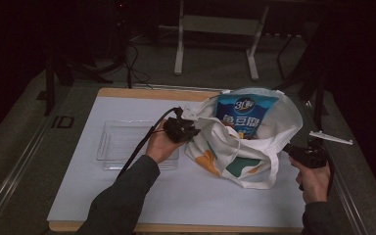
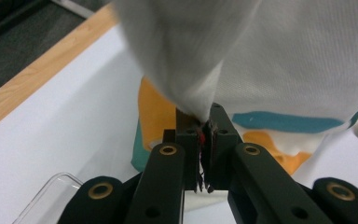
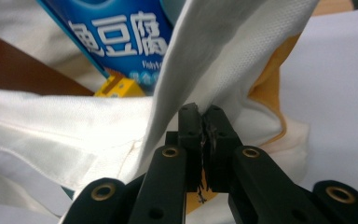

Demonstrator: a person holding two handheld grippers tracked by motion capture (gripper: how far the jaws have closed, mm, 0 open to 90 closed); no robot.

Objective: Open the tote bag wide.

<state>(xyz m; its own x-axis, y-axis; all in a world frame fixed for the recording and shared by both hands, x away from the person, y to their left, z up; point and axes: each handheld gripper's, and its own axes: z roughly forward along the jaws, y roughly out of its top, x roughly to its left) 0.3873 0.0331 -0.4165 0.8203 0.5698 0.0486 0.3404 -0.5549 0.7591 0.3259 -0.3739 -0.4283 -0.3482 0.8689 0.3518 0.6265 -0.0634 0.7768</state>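
A white tote bag [image 1: 235, 156] with orange and teal prints lies in the middle-right of the white mat, its mouth held wide. A blue snack packet [image 1: 245, 110] stands inside it. My left gripper [image 1: 195, 131] is shut on the bag's left rim; in the left gripper view the jaws [image 2: 204, 130] pinch a fold of the white cloth [image 2: 261, 56]. My right gripper [image 1: 288, 148] is shut on the bag's right rim, and in the right gripper view it [image 3: 201, 119] clamps a strip of the cloth [image 3: 223, 42]. Beyond that strip, the blue packet [image 3: 121, 37] stands beside a yellow item [image 3: 121, 88].
A clear plastic tray [image 1: 108, 147] sits on the mat left of the bag, under my left hand. The white mat [image 1: 186, 196] covers a wood-edged table [image 1: 142, 92]. A metal frame's legs [image 1: 178, 54] stand on the floor behind the table.
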